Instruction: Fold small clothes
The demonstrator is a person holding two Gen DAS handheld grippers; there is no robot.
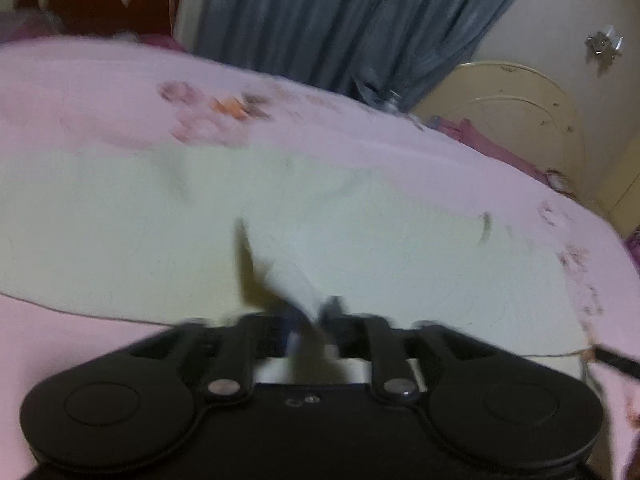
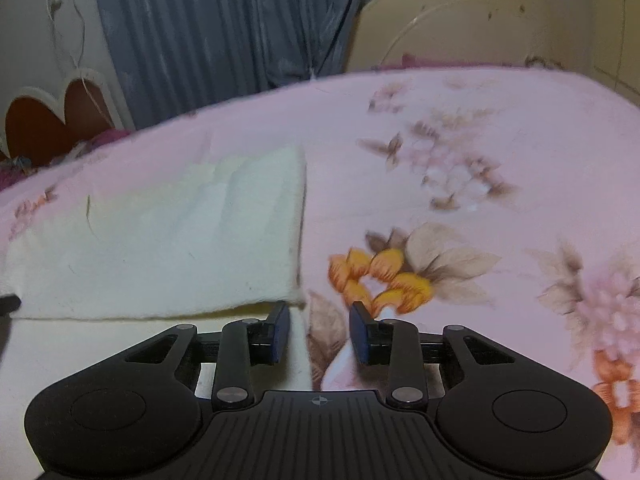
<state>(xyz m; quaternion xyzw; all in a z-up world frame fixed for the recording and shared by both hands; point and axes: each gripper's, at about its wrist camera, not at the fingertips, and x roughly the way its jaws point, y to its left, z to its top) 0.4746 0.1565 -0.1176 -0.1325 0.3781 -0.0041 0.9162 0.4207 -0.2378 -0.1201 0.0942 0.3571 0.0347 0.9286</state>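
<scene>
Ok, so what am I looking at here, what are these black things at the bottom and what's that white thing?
Each picture comes from a camera on a hand-held two-finger gripper, looking along its fingers: one from the left gripper, one from the right gripper. A white cloth lies on a pink flowered sheet. The right one is open and empty, near the cloth's corner. A raised fold of cloth sits between the left one's fingers; blur hides whether it is pinched.
</scene>
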